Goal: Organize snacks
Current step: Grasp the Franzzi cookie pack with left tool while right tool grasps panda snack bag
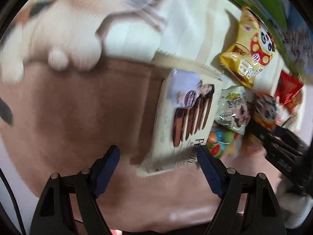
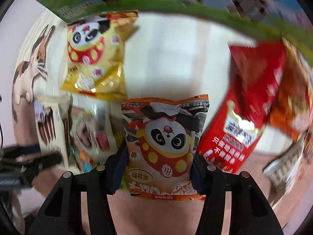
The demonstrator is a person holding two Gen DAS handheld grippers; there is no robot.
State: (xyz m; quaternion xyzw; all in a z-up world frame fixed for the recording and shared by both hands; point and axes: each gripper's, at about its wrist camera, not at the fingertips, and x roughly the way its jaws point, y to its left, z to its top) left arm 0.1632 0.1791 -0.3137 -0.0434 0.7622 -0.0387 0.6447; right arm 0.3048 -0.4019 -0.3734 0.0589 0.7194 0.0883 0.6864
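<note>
My left gripper (image 1: 158, 166) points down over a cream box of chocolate sticks (image 1: 185, 121) lying on the brown surface. The box's near end sits between the open jaws, with a gap at the left pad. My right gripper (image 2: 158, 168) is shut on an orange panda snack packet (image 2: 166, 137), its pads against both side edges. Around it lie a yellow panda packet (image 2: 93, 58) at upper left, a red packet (image 2: 244, 121) at right, and a pale green-and-white packet (image 2: 90, 129) at left. The orange packet (image 1: 266, 109) and yellow packet (image 1: 248, 54) also show in the left wrist view.
A mat printed with a calico cat (image 1: 58, 29) covers the far left. A green-edged printed sheet (image 2: 176, 5) borders the far side of the snacks. A colourful candy bag (image 1: 219, 141) lies beside the box. The views are blurred.
</note>
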